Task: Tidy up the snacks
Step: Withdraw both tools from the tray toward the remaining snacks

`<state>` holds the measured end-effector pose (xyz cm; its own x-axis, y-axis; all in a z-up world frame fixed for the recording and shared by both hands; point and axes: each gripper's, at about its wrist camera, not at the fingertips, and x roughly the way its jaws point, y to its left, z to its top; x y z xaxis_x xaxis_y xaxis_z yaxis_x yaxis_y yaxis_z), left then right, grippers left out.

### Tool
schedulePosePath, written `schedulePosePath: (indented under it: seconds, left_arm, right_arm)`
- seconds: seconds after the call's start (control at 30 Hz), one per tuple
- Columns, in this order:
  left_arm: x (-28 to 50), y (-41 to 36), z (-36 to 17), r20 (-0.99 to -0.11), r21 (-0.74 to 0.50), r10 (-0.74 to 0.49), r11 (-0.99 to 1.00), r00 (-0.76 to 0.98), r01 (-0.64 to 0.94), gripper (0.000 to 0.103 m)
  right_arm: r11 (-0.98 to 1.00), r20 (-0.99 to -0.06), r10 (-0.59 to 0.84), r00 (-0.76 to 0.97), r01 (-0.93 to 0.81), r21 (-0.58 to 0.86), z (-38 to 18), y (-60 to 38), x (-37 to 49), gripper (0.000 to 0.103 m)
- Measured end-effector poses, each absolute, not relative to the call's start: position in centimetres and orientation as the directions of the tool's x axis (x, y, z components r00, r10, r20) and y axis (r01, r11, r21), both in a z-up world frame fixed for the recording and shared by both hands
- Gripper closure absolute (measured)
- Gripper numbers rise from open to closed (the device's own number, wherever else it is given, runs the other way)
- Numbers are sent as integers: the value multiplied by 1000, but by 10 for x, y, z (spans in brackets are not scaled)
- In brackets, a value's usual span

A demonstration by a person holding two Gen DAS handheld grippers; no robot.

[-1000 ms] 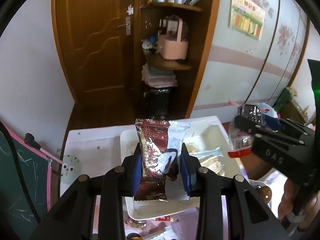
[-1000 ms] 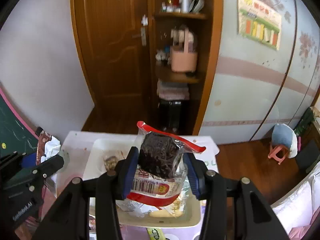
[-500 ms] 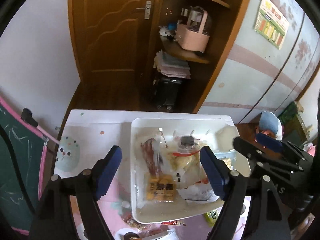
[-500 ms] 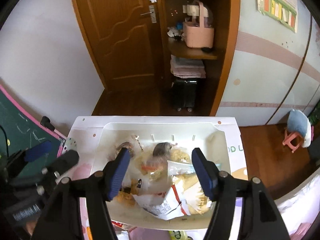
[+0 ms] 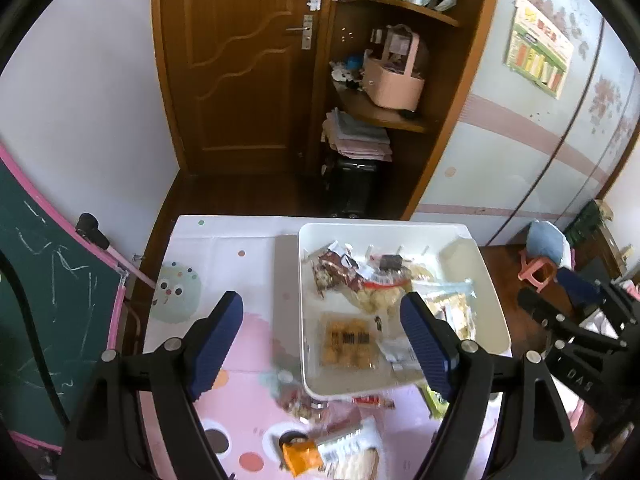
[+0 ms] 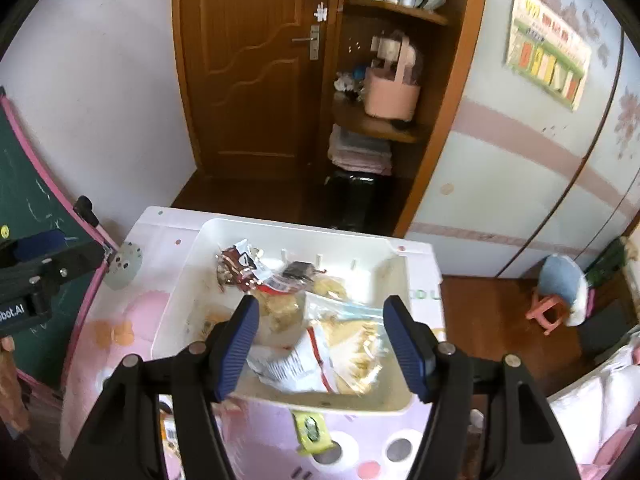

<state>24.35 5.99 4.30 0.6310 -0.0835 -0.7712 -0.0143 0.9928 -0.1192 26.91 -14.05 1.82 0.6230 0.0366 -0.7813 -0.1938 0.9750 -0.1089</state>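
left gripper [image 5: 322,338] spread, empty | right gripper [image 6: 320,346] spread | white bin [image 5: 494,300] on pink tablecloth [image 5: 240,392]

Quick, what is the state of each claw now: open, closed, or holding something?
Left claw: open, holding nothing, above the white tray.
Right claw: open, holding nothing, above the same tray.

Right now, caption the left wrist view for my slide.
Open left tongs hover over the white bin of snacks; loose packets wait on the table.

"bot.AI" on left claw [image 6: 24,280]
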Motion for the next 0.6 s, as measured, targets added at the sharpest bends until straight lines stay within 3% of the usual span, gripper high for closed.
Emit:
schedulePosePath:
  seconds: [0.3, 0.6]
  left_arm:
    - [169, 44, 63, -735, -50, -74, 997, 675, 55, 19]
    - [102, 29, 45, -728, -45, -102, 994, 678, 101, 19]
  right_arm:
    - [972, -699, 39, 714, -189, -138, 59, -154, 187, 38]
    - [967, -716, 65, 695, -223, -128, 33, -166, 136, 38]
